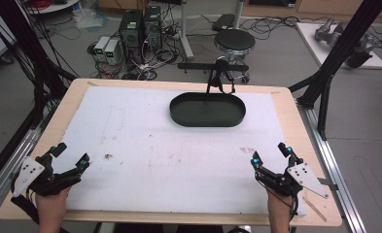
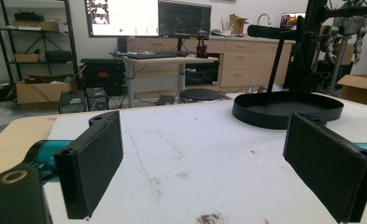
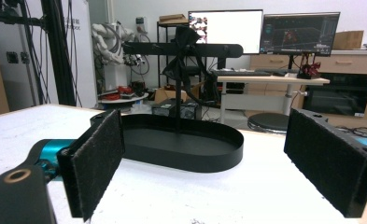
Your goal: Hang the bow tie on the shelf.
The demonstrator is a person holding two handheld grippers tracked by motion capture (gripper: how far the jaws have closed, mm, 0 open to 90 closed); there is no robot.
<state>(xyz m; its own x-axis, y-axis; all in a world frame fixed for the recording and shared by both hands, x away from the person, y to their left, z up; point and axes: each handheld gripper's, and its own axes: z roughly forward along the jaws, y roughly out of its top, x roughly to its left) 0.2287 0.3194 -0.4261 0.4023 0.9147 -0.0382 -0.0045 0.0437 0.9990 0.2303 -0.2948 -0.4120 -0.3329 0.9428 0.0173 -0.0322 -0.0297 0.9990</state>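
A black oval tray (image 1: 207, 110) lies at the far middle of the white mat (image 1: 169, 150), with a thin black stand (image 1: 217, 73) and crossbar rising behind it. My left gripper (image 1: 71, 157) rests open near the mat's front left corner, held by a hand, nothing between its jaws. My right gripper (image 1: 270, 154) is open near the front right corner, also empty. In the left gripper view the tray (image 2: 288, 109) lies ahead to the right beyond the open left gripper (image 2: 218, 165). In the right gripper view the tray (image 3: 181, 147) sits straight ahead of the open right gripper (image 3: 214, 163).
The mat covers a wooden table (image 1: 295, 145) and carries small dark stains (image 1: 108, 157). Beyond the far edge stand a round stool (image 1: 234, 41), computer boxes (image 1: 140, 29) and floor cables. Black frame posts (image 1: 334, 53) flank the table.
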